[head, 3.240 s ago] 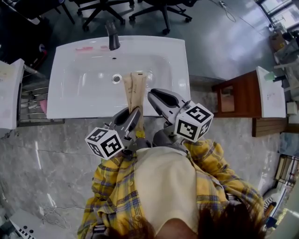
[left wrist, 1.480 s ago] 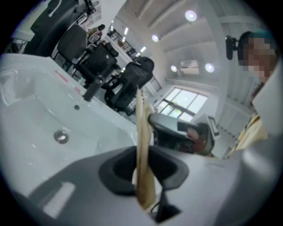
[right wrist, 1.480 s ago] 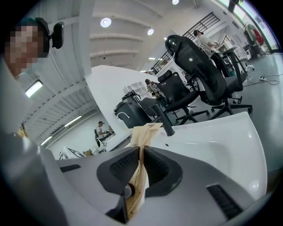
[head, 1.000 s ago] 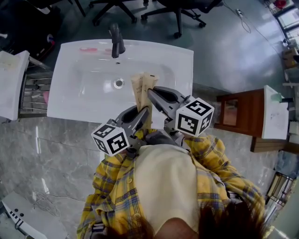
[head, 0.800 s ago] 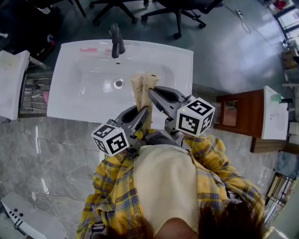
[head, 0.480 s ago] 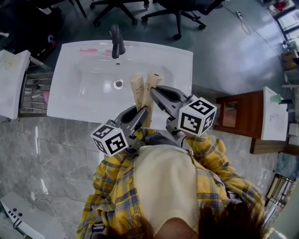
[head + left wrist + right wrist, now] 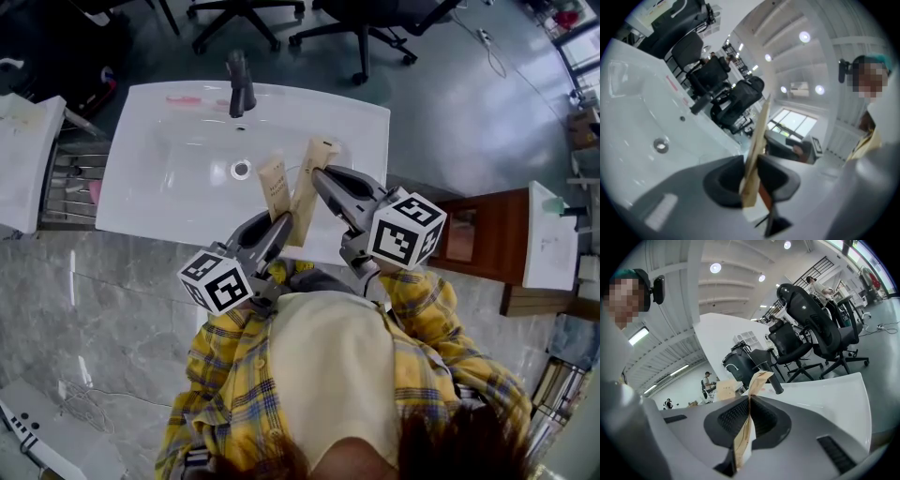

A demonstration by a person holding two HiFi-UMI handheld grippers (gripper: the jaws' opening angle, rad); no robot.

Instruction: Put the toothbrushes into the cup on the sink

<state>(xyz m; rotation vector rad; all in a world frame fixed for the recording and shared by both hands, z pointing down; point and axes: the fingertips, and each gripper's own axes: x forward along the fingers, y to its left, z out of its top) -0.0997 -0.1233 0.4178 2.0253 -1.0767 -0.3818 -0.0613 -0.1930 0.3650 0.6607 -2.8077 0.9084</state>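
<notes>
Over the front of the white sink I hold two flat brown paper toothbrush packs. My left gripper is shut on the lower end of the left pack, which stands up between its jaws in the left gripper view. My right gripper is shut on the longer right pack, whose creased top sticks out past the jaws. The left pack also shows in the right gripper view. The packs lean apart at the top. I cannot make out a cup.
A dark faucet stands at the sink's back rim, with a pink item beside it and the drain in the basin. A metal rack is on the left, a wooden cabinet on the right, and office chairs beyond.
The two packs stood side by side and touching; now they are spread apart. The right gripper has swung its pack to the right and tilted it, while the left pack stays about where it was.
</notes>
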